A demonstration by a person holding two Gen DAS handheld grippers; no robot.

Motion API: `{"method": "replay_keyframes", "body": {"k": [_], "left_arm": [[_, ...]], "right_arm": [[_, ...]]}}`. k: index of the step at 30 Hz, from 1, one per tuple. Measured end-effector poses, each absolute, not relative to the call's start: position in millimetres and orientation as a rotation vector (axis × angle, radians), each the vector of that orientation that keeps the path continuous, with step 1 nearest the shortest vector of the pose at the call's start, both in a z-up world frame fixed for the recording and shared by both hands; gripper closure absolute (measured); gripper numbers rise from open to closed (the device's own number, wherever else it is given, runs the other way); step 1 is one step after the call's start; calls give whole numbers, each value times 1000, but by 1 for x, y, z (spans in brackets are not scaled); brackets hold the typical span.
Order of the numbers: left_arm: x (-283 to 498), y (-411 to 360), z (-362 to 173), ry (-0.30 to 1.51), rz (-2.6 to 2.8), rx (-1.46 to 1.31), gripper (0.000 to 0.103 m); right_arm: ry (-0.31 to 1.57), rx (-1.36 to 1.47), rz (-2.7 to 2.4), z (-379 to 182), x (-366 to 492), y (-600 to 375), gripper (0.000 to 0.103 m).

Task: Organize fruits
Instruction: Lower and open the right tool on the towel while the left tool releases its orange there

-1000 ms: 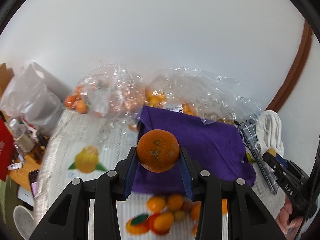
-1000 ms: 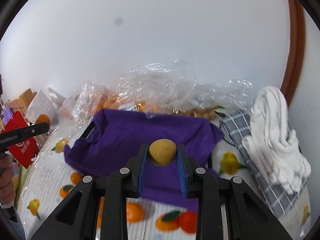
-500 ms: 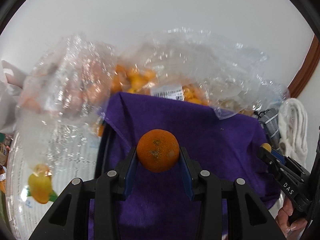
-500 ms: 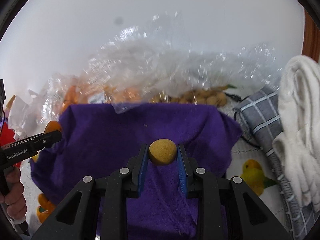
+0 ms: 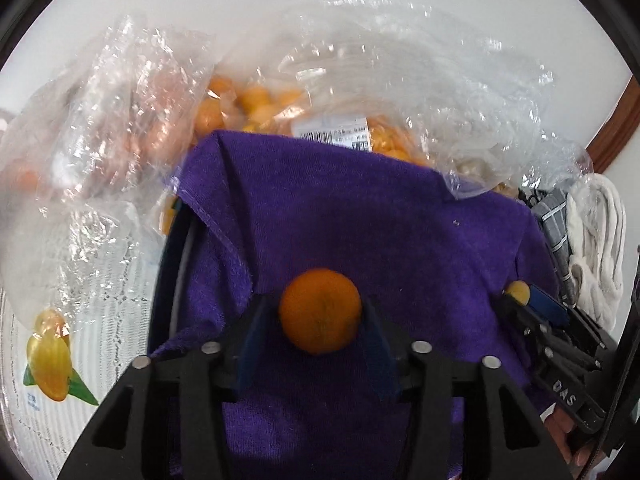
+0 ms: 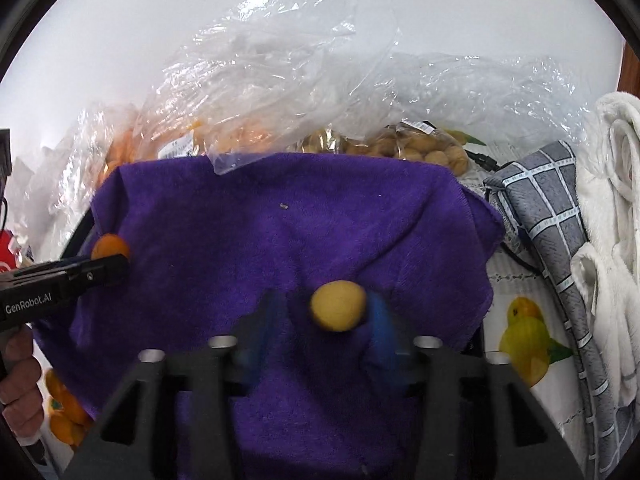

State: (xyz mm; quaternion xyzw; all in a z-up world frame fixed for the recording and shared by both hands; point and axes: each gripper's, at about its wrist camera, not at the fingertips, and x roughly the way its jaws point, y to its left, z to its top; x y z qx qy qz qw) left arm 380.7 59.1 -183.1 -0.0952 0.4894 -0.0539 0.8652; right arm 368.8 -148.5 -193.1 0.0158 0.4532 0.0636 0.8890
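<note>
Opening now, your left tongs (image 5: 320, 320) straddle the orange (image 5: 319, 311); it sits between the blue pads (image 5: 252, 340), blurred, so you cannot tell whether they still touch it; purple cloth (image 5: 360, 220) lies beneath; clear bags (image 5: 280, 92) of fruit sit behind. Your right tongs (image 6: 328, 320) are also opening; the yellow fruit (image 6: 338, 305) lies between their blurred pads (image 6: 382, 326), nearer the right one, with a gap on its left, over the same cloth (image 6: 280, 232); a checked cloth (image 6: 540, 208) and white towel (image 6: 612, 200) lie to the right.
</note>
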Motion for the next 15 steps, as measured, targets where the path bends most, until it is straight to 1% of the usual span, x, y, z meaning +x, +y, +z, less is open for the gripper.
{"method": "replay_keyframes", "body": {"k": [2,4,6,7,10,15], "left_arm": [[377,61,-173,1004,-105,-201,51],[372,61,-161,971,-98,-197,51],[366,61,-148,928,-79,-190,51],[363,62,-142,908,-73,-187,51],[351,58,-125,837,-65,-159,51],[310,67,-105,749,-61,-150,51]], "right_arm": [[918,41,128,-186,363,-148,42],[902,-6,94,-175,354,-145,41],[862,-34,73,-163,338,-144,34],[844,-33,79,-158,332,-146,33],[807,-6,68,-148,304,-151,32],[803,47,171,-147,261,-156,32]]}}
